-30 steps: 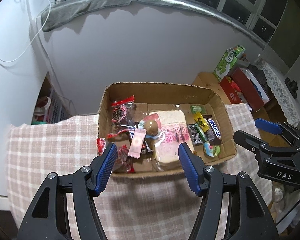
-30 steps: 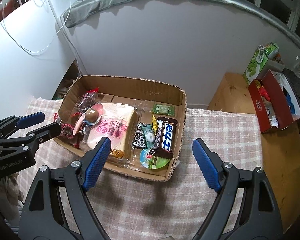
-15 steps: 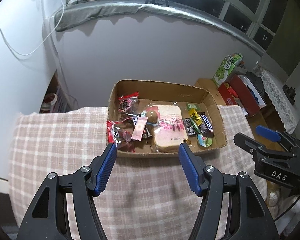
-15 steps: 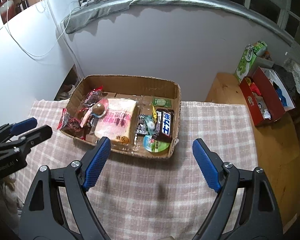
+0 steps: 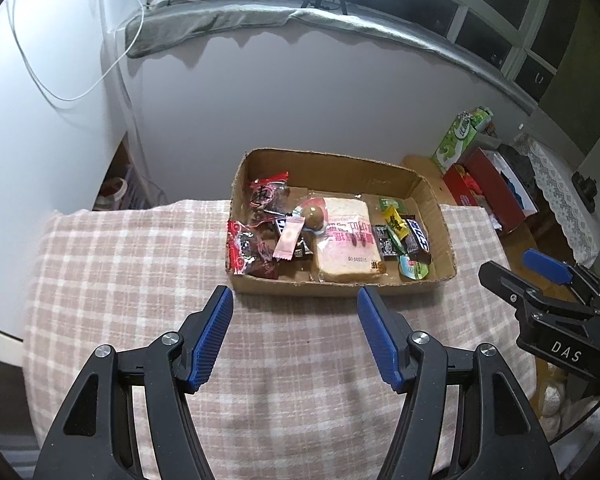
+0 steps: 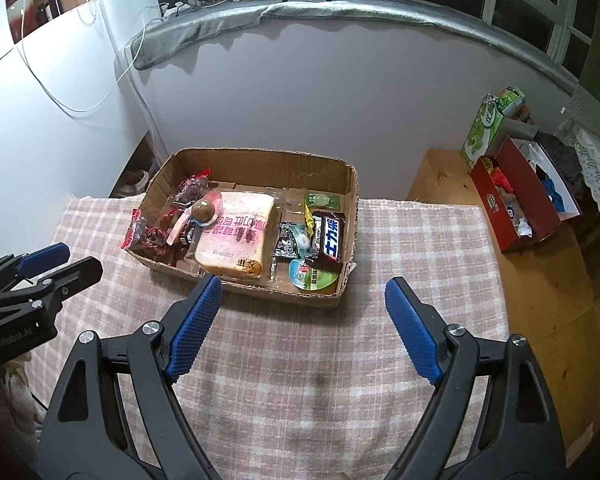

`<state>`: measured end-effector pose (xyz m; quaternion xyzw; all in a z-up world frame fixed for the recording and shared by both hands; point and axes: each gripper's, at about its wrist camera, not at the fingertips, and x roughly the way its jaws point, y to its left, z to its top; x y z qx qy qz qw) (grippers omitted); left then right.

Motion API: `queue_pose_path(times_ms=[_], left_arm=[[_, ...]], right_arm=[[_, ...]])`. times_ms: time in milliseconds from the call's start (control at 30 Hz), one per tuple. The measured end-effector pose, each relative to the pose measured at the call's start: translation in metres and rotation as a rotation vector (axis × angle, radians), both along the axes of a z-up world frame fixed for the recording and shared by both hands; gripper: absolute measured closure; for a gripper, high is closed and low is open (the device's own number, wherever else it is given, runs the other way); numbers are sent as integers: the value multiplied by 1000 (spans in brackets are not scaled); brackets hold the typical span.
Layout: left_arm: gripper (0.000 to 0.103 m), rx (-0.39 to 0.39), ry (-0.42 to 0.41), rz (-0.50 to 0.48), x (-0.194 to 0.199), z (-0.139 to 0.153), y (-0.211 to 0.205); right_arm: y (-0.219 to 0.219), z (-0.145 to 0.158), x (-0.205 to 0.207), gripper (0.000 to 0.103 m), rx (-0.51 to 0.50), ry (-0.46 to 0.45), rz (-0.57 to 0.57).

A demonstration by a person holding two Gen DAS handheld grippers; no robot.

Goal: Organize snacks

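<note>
Checked pink-and-white cloth covers the worktop [image 6: 300, 360], with a plain wall behind it and a grey blanket along the windowsill up top. All the snacks sit in a shallow cardboard box [image 5: 340, 286] at the far edge of the worktop, pushed up toward the wall, its long axis running left to right across my view. It's straight ahead of both my hands and well beyond the fingertips, so nothing's touching it. My left hand-held gripper [image 5: 294, 336] lines up roughly with the middle of the box's near wall, closest to the red candy bags [image 5: 248, 250] at the left end and the big bread pack [image 5: 348, 240] in the middle. My right hand-held gripper [image 6: 302, 330] faces the box's right half, where the dark chocolate bar [image 6: 332, 238] lies pointing away from me and the round green jelly cup [image 6: 314, 274] sits in the near right corner. So I'd say right hand for those, left for the candy side. Both hand-held grippers are spread wide and empty, hovering over bare cloth. Looks like everything's already in the box, so maybe I'm basically done.
</note>
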<state>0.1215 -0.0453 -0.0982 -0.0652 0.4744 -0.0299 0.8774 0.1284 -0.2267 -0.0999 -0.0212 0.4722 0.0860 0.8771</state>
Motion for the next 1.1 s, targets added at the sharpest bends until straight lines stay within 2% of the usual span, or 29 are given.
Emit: queue_pose_path(times_ms=[500, 1100], left_arm=[[39, 15, -7, 20, -4, 5, -1], [39, -49, -7, 18, -8, 11, 2]], right_arm=[[-1, 1, -3, 17, -3, 1, 0], [0, 3, -6, 17, -10, -2, 0]])
